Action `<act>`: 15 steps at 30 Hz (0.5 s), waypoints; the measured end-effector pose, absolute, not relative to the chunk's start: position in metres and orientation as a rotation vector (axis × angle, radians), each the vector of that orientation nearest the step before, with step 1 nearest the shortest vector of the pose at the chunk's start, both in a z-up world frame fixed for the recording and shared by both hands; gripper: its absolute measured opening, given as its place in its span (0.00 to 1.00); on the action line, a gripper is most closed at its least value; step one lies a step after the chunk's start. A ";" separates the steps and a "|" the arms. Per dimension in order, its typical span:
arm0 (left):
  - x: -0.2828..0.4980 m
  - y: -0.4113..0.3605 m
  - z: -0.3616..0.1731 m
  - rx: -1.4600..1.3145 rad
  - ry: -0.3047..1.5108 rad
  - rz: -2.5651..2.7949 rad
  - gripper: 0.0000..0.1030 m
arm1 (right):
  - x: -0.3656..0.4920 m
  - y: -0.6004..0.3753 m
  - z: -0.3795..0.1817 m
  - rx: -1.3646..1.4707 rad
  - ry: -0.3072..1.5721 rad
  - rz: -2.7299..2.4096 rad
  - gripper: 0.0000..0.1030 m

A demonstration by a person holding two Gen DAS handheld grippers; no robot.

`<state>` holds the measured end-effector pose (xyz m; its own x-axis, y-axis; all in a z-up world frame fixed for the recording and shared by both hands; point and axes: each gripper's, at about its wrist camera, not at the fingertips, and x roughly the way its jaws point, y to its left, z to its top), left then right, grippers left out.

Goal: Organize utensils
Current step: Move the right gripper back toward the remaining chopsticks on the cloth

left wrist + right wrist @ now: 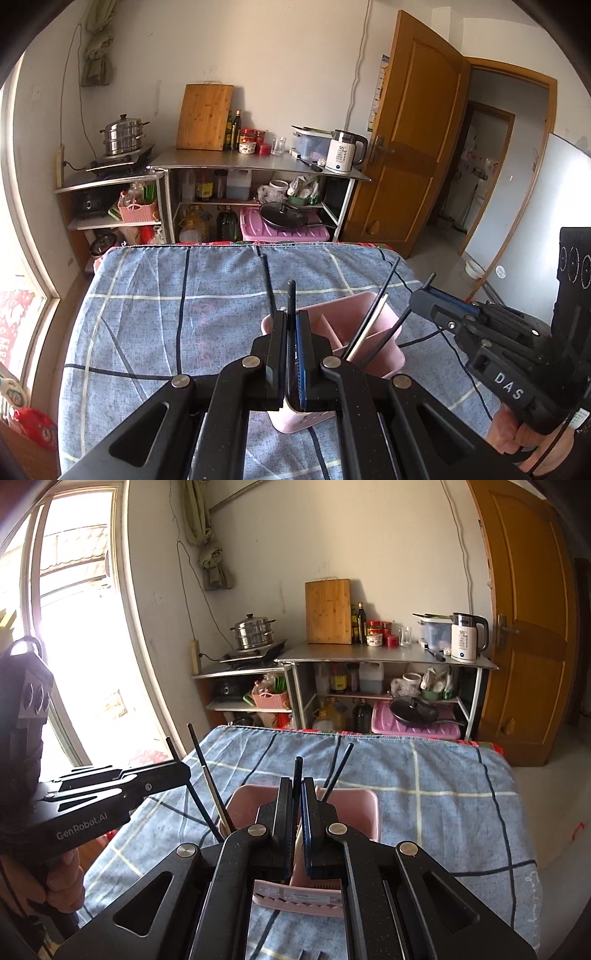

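Observation:
A pink utensil holder (pixel 354 332) with compartments stands on the blue checked tablecloth (pixel 166 314); it also shows in the right wrist view (pixel 354 808). Several black chopsticks (pixel 386 288) and a pale one lean in it. My left gripper (pixel 291 321) is shut on a black chopstick (pixel 291 295), held upright over the holder's left side. My right gripper (pixel 297 790) is shut on another black chopstick (pixel 297 770) above the holder. Each gripper shows in the other's view, the right one (pixel 424 295) and the left one (pixel 181 771).
Beyond the table stand metal shelves (pixel 258 162) with a cutting board, a steamer pot, bottles, a kettle (pixel 345 151) and a pan. A wooden door (pixel 410 140) stands open at the right. A window (pixel 74 627) is at the left.

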<state>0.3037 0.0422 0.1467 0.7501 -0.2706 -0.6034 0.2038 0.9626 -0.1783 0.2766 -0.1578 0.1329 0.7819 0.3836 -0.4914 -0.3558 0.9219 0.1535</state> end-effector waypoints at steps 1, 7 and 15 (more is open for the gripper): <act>0.304 0.042 0.147 -0.103 0.679 -0.256 0.04 | 0.277 -0.158 0.133 0.054 0.545 0.402 0.04; 0.293 0.046 0.156 -0.100 0.651 -0.246 0.08 | 0.272 -0.167 0.132 0.058 0.567 0.396 0.08; 0.254 0.042 0.169 -0.078 0.591 -0.247 0.18 | 0.244 -0.181 0.139 0.075 0.542 0.382 0.09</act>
